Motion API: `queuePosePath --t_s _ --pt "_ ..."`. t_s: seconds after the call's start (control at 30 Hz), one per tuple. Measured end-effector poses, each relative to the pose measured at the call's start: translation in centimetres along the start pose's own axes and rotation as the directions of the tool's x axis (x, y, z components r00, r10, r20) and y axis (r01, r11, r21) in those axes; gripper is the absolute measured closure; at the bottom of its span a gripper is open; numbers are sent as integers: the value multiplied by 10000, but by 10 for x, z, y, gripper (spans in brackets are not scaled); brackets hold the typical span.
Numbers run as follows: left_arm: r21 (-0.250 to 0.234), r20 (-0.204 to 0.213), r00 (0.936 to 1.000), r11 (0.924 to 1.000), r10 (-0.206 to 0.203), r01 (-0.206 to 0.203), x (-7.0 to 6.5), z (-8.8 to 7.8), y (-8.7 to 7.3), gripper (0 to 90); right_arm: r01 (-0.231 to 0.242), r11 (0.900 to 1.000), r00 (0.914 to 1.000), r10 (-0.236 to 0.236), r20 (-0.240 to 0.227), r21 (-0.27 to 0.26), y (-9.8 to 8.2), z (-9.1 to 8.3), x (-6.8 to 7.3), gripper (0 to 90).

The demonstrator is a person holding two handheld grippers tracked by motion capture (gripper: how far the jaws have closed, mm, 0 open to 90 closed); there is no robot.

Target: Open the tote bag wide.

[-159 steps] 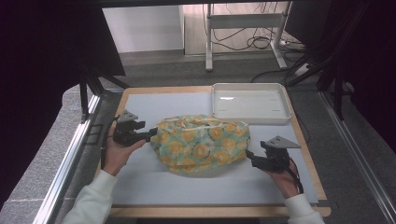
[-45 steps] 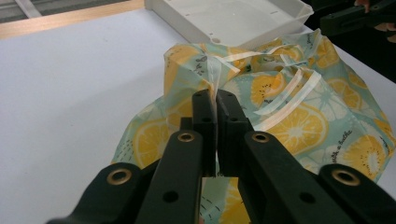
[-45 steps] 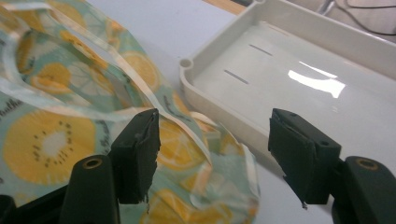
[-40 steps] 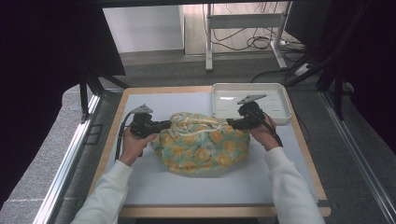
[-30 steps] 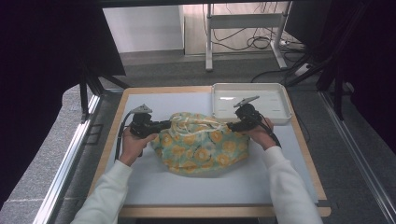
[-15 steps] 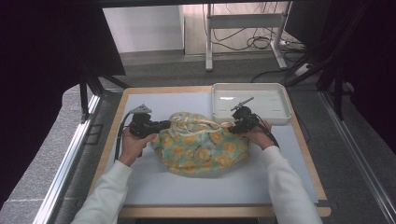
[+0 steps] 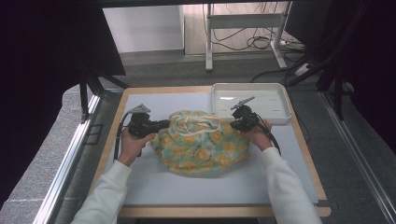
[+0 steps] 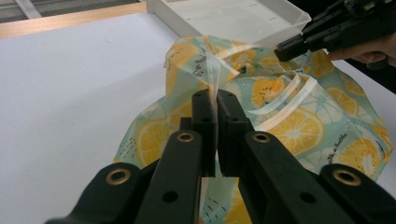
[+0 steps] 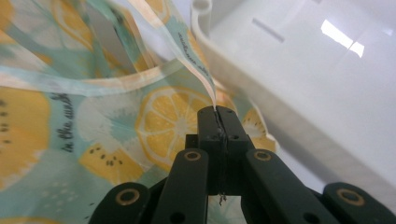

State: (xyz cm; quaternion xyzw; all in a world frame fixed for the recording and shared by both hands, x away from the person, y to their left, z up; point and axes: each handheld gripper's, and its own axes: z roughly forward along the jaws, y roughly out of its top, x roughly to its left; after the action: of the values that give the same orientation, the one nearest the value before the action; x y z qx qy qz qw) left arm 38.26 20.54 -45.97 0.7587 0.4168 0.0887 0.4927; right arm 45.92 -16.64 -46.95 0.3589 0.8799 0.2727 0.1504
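Left gripper view: the left gripper point(image 8: 215, 100) is pinching the bag point(image 8: 280, 116) edge on the mat point(image 8: 74, 84); farther off, the right gripper point(image 9: 216, 114), just closing, is clamping its rim beside the tray point(image 9: 299, 93). Keep both 2 grips tight, lifting evenly.

"in the sunshine"-like script, only partly legible, on lemon-print bag point(image 9: 65, 126)

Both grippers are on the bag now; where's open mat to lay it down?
Widest bare mat lies between the fruit-print bag and the near wooden edge. A strip runs along the far edge, left of the white tray. The tray is empty. It's tight where the right gripper sits between bag and tray.
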Motion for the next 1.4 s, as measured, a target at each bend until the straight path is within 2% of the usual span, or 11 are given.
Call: queuePosePath --t_s 0.13,0.27,0.3,0.4,0.53,0.7,0.83,0.93,1.1,1.2,1.4 --pt "-78 51 10000 10000 47 -47 -1 -2 1 880 -136 9972 9999 130 -90 -729 3 -15 -1 888" --pt "-178 87 9999 9998 100 -98 -4 -5 3 880 -268 9882 9995 235 -232 -1510 4 -31 0 889" --pt "-226 107 9999 9997 108 -105 -4 -6 3 880 -331 9821 9990 271 -346 -1852 4 -39 0 889" --pt "-327 157 9998 9994 93 -88 -6 -9 4 880 -359 9757 9988 277 -411 -2161 3 -45 0 889" --pt "-422 147 9998 9990 137 -131 -6 -11 5 878 -567 9596 9973 413 -615 -2755 1 -56 3 889" --pt "-581 132 9997 9982 182 -174 -8 -15 5 878 -574 9439 9966 347 -751 -3253 0 -67 6 889" --pt "-745 160 9996 9970 225 -212 -9 -20 6 877 -675 9266 9943 319 -1015 -3700 -3 -77 10 889" --pt "-855 158 9996 9961 224 -210 -9 -23 6 875 -847 9173 9910 370 -1283 -3890 -5 -81 14 889" --pt "-905 232 9995 9957 200 -178 -10 -24 4 877 -769 9140 9900 228 -1390 -3983 -9 -83 20 889" --pt "-932 434 9988 9955 235 -194 -12 -25 3 876 -775 9080 9897 201 -1419 -4117 -12 -86 21 889" --pt "-883 428 9986 9957 316 -277 -17 -29 0 877 -844 9033 9875 196 -1562 -4205 -20 -90 23 889"
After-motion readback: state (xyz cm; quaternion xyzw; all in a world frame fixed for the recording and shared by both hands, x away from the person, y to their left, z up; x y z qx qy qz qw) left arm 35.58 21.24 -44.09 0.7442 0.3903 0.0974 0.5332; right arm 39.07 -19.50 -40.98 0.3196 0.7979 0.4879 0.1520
